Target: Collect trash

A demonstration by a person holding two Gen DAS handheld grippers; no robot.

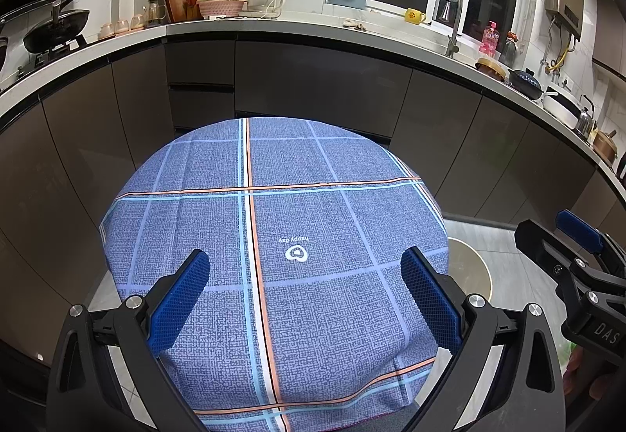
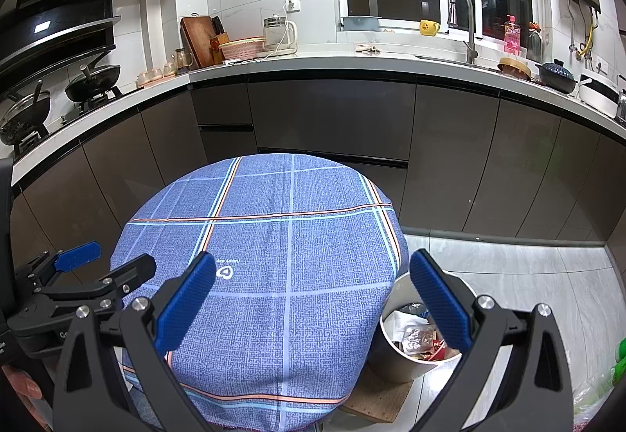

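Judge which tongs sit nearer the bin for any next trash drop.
Right, likely: the open right tongs frame the round pale trash bin beside the blue checked tablecloth; the open left tongs hover over cloth.

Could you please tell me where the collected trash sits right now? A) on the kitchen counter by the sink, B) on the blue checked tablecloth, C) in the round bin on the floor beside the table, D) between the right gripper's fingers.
C: the right wrist view shows wrappers and paper inside the bin on the floor beside the table, while the tablecloth is bare and both grippers are open and hold nothing.
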